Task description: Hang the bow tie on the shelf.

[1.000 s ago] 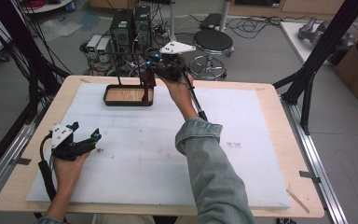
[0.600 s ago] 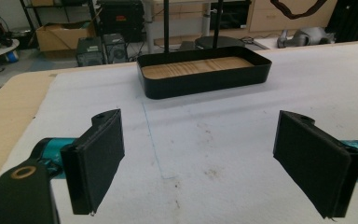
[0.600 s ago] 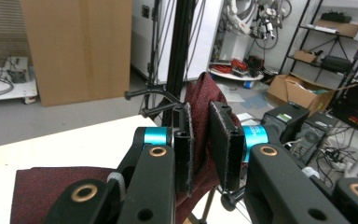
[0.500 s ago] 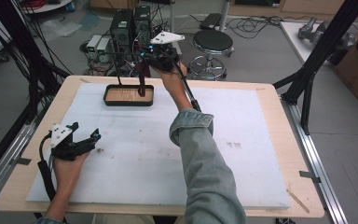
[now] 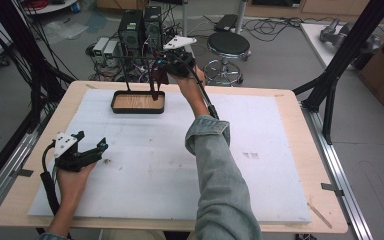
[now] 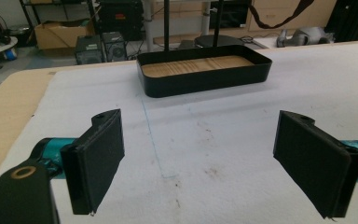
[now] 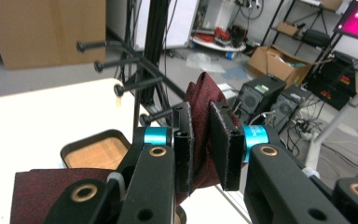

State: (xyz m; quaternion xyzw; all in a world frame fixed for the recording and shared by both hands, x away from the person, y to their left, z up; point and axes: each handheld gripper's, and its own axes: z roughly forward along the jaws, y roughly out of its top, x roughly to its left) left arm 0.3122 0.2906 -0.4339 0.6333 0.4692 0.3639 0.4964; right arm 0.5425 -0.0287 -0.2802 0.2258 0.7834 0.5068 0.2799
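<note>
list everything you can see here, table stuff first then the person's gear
tray: 1, black with a wooden floor, far left part of the table
stand: 1, black thin posts with pegs, rising from the tray
cloth: 1, dark red, hanging from the right gripper above the tray
mat: 1, white, covering most of the table
table: 1, light wood
stool: 1, black round seat, on the floor beyond the table
left gripper: 1, black, jaws wide apart, resting on the mat at near left
right gripper: 1, black, clamped on the cloth
</note>
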